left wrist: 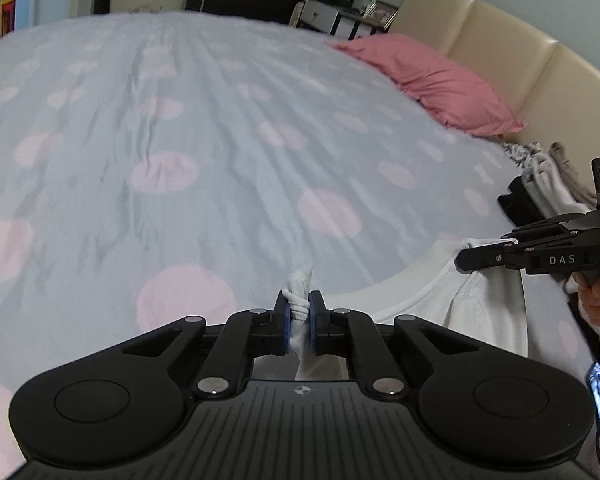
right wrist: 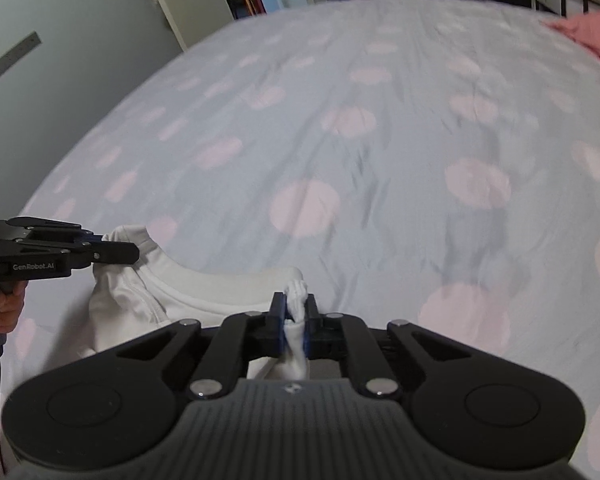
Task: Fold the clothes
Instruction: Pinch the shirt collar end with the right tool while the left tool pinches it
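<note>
Left gripper point(left wrist: 300, 322) pinches white shirt point(left wrist: 412, 300) | right gripper point(right wrist: 296, 322) likewise | probably shoulders; shirt spans between, bed point(left wrist: 220, 160) ahead

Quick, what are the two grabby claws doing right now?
Left gripper: shut on the white garment.
Right gripper: shut on the same white garment.
</note>
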